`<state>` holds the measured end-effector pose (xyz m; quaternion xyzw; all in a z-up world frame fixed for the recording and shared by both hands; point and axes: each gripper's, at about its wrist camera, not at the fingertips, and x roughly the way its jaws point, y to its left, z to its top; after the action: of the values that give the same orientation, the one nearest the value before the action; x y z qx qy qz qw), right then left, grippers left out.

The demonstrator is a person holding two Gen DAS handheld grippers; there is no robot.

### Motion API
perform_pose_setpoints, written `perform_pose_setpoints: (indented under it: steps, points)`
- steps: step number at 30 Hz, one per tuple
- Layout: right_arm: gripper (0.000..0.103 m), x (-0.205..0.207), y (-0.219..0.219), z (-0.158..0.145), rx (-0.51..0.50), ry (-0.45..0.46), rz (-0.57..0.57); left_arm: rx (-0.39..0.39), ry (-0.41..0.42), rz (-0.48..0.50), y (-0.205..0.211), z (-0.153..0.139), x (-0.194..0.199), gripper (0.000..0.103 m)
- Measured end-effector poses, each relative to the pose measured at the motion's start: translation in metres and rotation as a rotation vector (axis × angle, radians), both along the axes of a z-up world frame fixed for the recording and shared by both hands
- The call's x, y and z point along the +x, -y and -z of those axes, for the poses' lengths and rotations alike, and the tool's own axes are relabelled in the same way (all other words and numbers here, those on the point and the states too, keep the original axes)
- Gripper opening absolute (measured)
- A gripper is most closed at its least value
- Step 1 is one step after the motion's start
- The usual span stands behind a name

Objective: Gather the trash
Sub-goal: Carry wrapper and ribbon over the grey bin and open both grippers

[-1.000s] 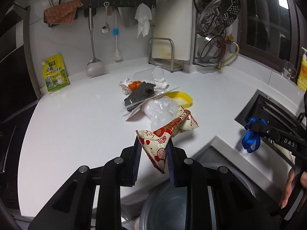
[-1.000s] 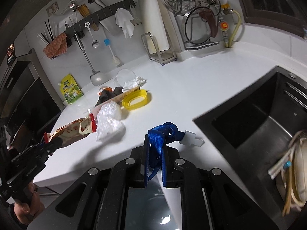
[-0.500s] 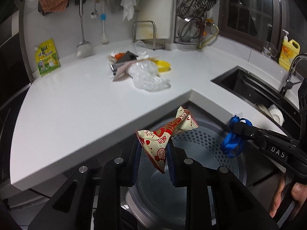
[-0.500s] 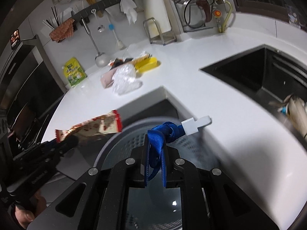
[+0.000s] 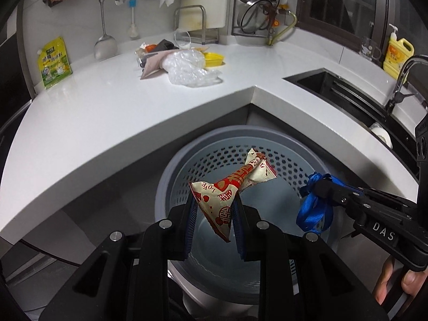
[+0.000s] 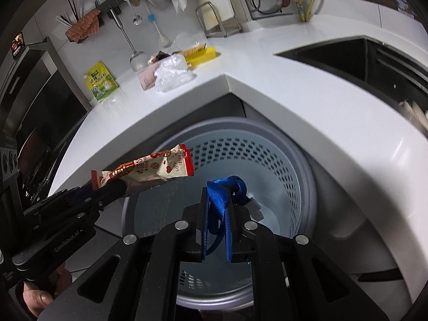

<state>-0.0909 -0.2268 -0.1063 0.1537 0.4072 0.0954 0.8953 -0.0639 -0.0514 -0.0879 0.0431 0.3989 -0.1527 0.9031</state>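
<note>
My left gripper is shut on a red and cream snack wrapper, held above the grey perforated trash bin. The wrapper also shows in the right wrist view. My right gripper is shut on a blue ribbon strap with a white tag, also above the bin. The strap shows in the left wrist view. More trash lies on the white counter: a clear plastic bag, a pink packet and a yellow lid.
The counter's corner edge juts over the bin's far side. A black sink is at the right, with a yellow soap bottle behind. A green pouch leans on the wall. Utensils hang on a rail.
Both grippers have pulled back from the counter and lowered over the bin, each still holding its item. The bin now fills the lower middle of both views.
</note>
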Motion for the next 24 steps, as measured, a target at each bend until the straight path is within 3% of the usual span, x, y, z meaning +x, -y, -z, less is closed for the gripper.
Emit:
perform_pose_setpoints:
  steps: [21, 24]
  points:
    - [0.01, 0.002, 0.001, 0.02, 0.017, -0.055, 0.003, 0.012, -0.081, -0.01, 0.006, 0.022, 0.0, 0.028]
    - [0.014, 0.002, 0.002, 0.02, 0.015, -0.053, 0.007, 0.015, -0.08, -0.017, 0.006, 0.022, 0.0, 0.033]
